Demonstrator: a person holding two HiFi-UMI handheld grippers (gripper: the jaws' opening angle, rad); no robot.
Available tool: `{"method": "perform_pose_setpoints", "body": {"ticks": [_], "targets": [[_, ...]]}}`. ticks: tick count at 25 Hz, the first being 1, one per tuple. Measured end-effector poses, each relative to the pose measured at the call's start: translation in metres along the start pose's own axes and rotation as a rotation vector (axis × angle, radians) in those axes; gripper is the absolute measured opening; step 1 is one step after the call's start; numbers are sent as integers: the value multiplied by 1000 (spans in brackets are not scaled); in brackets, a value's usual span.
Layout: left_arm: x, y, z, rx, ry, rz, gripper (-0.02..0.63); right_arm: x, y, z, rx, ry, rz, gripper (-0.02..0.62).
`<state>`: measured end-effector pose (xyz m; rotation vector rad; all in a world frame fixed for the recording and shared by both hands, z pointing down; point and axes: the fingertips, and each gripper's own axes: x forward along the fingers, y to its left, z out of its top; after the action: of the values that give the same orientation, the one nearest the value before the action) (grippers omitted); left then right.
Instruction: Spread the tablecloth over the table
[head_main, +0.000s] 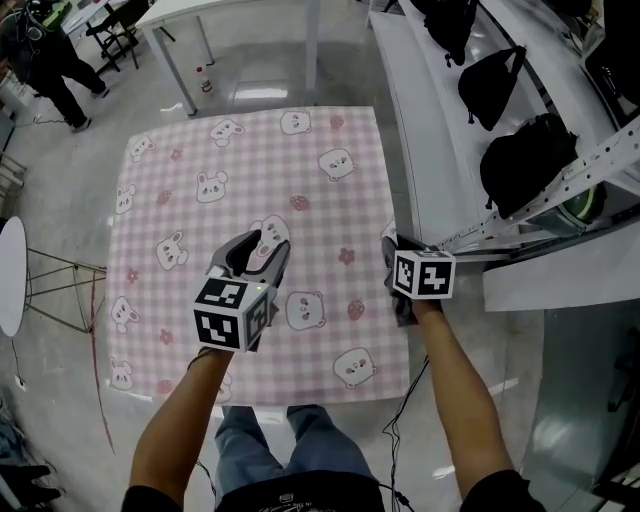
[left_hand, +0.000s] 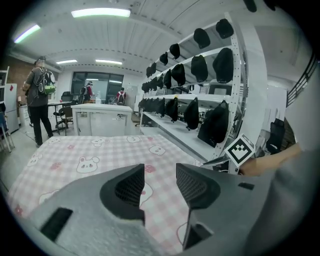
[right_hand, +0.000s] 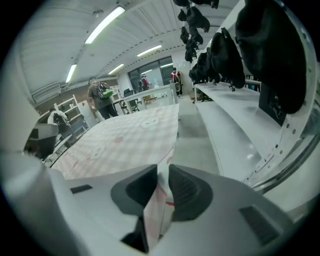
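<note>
A pink checked tablecloth (head_main: 250, 180) printed with bunnies and strawberries lies flat over the square table. My left gripper (head_main: 268, 240) hovers over its near middle, jaws apart with nothing between them; in the left gripper view the cloth (left_hand: 100, 150) shows through the gap of that gripper (left_hand: 160, 182). At the cloth's right edge my right gripper (head_main: 390, 245) is shut on a pinched fold of the edge. The right gripper view shows the fold standing up between the two pads of the gripper (right_hand: 162, 182), and the rest of the tablecloth (right_hand: 125, 137) stretches away to the left.
White shelving (head_main: 430, 120) with black backpacks (head_main: 520, 165) runs close along the table's right side. A white table (head_main: 230, 15) stands beyond the far edge, and a person (head_main: 50, 60) walks at top left. A small round table (head_main: 10, 275) is at the left.
</note>
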<state>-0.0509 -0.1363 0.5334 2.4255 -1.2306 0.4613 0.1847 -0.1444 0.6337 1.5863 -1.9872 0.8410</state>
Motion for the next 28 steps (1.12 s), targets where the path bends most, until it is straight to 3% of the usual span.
{"method": "perform_pose_setpoints", "body": {"ticks": [2,6,19,24,28], "targets": [[2,0,-3,-6,3,3,202,-3,0,3,25,-22,7,37],[6,-4,-7,-8,18,-2,202,-5,-2,2,96,-42,25,8],[-15,-8,2,7,-8,-25,202,-31,-3,-14,70,-42,-39,10],[-22,-8,13,5,-27,-16,202,-41,-3,-5,-14,-41,-93,79],[-36,-4,27,33,-51,-5,202,-59,22,13,-22,-100,-80,87]]}}
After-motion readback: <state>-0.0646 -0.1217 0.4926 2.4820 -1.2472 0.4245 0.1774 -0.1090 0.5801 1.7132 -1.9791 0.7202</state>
